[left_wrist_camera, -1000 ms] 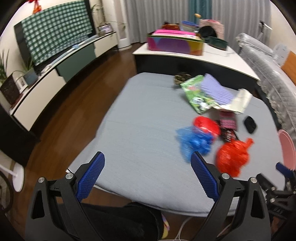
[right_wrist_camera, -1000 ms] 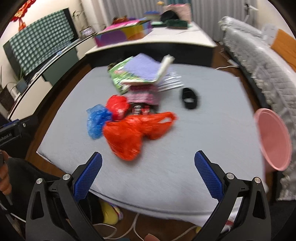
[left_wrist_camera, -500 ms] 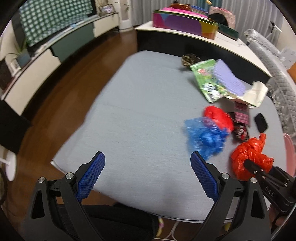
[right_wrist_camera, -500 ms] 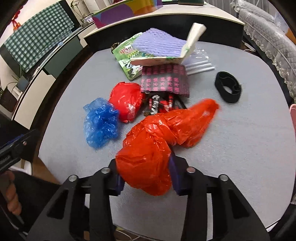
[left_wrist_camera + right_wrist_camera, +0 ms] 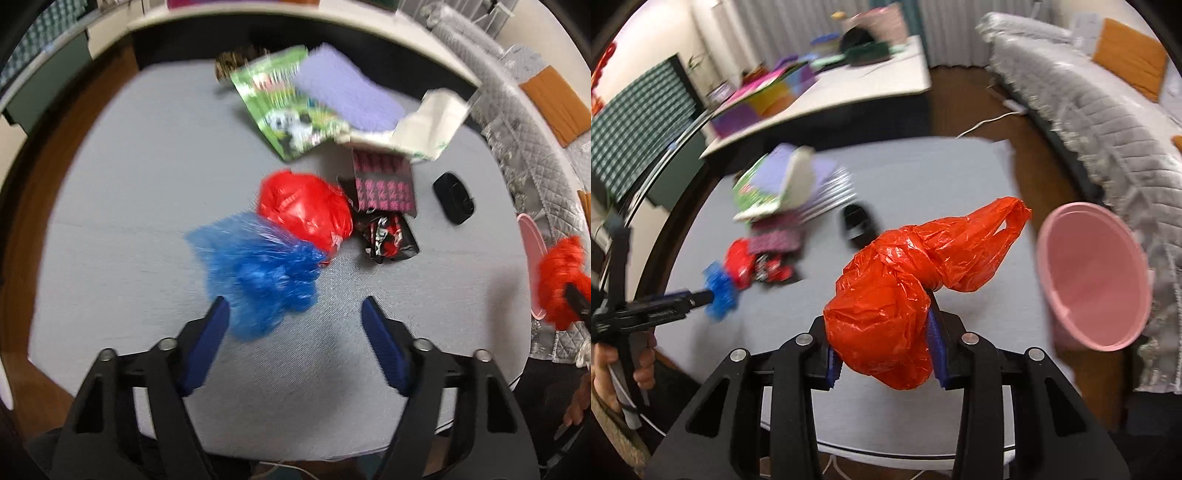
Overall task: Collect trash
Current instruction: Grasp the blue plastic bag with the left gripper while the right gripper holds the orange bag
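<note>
Where wrappers [image 5: 388, 206] crowd: pink bin [image 5: 1097, 277] beside.

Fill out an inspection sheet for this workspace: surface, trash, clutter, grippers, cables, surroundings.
Surface: grey table, trash bunched toward one side.
Job's things: orange bag lifted clear; blue bag, red bag, pink bin beside the table.
Clutter: green packet, black band.
Grippers: right gripper clamps the orange bag; left gripper closing around the blue bag.
Cables: white cable on the floor.
Surroundings: quilted sofa.
</note>
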Tool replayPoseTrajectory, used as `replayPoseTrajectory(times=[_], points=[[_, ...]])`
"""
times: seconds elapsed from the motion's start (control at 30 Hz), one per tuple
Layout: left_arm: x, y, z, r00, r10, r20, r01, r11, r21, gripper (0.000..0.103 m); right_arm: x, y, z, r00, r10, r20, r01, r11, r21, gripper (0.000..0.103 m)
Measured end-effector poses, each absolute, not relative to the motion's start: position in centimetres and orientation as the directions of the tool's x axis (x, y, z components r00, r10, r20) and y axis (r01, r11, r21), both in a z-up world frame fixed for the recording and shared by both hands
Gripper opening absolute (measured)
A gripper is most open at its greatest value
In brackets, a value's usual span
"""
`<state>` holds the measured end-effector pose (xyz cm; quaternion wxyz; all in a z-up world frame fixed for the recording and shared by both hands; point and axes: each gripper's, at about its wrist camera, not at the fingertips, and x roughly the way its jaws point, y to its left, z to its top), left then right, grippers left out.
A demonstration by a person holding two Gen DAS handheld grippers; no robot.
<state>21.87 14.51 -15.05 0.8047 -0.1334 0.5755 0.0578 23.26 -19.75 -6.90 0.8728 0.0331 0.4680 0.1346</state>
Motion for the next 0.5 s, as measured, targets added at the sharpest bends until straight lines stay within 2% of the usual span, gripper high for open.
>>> replayPoseTrajectory(times=[0.07,0.1,0.13,0.17,0.3,0.5], points=[[22.5,14.4,-16.5,0.298,-0.049,-0.953,-0.264,0.955,-0.132,0.049,23.5,-21.2,-6.5,0.544,0.259,-0.798,-0.18,0.965,0.191,0.039],[22.6,14.5,-17.1,0.284,-0.049,-0.957,-0.278,0.952,-0.131,0.035,23.6,-21.9,-6.3,0.554,0.254,-0.793,-0.17,0.967,0.191,0.039],[22.6,14.6,-17.3,0.281,-0.054,-0.958,-0.289,0.947,-0.138,0.013,23.8,-22.5,-6.1,0.567,0.241,-0.788,-0.158,0.97,0.183,0.039],[22.5,14.7,-17.6,0.275,-0.071,-0.959,-0.304,0.94,-0.157,0.006,23.8,-22.8,-5.9,0.572,0.236,-0.785,-0.154,0.972,0.18,0.039],[21.2,14.3,-16.6,0.296,-0.019,-0.955,-0.341,0.932,-0.125,0.002,23.5,-23.7,-5.4,0.578,0.244,-0.778,-0.158,0.97,0.187,0.039],[18.0,9.5,-11.0,0.416,0.063,-0.907,-0.258,0.965,-0.051,0.002,22.5,-24.5,-3.9,0.598,0.276,-0.753,-0.208,0.96,0.186,0.039]])
